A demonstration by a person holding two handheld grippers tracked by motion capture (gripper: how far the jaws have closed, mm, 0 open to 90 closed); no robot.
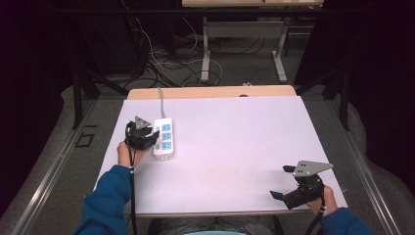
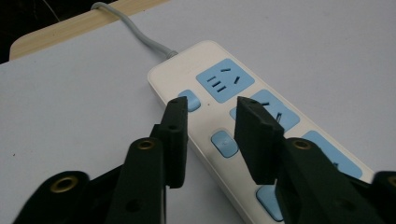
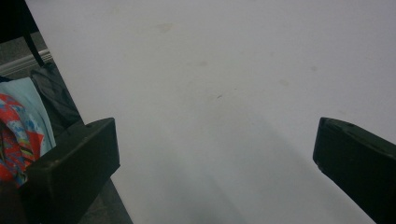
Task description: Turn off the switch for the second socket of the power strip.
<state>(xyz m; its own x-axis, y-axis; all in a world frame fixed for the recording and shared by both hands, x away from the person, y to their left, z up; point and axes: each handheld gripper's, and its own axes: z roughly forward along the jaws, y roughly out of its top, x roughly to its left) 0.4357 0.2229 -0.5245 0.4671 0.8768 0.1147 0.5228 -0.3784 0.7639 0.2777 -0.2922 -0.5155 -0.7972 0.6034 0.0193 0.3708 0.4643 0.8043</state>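
Observation:
A white power strip (image 1: pixel 164 137) with blue sockets and blue switch buttons lies on the left part of the pale table (image 1: pixel 235 132). Its grey cord (image 1: pixel 160 100) runs off the far edge. My left gripper (image 1: pixel 155 138) hovers at the strip's left side. In the left gripper view its jaws (image 2: pixel 212 105) stand a narrow gap apart over the strip (image 2: pixel 224 84), near a blue button (image 2: pixel 224 142), with nothing pinched between them. My right gripper (image 1: pixel 280 181) rests near the front right corner, open wide over bare table (image 3: pixel 217 135).
The table's wooden far edge (image 1: pixel 210 92) shows behind the pale cover. Beyond it are loose floor cables (image 1: pixel 161 63) and another desk's legs (image 1: pixel 205 54). The front table edge and colourful clothing (image 3: pixel 18 126) appear at the left of the right gripper view.

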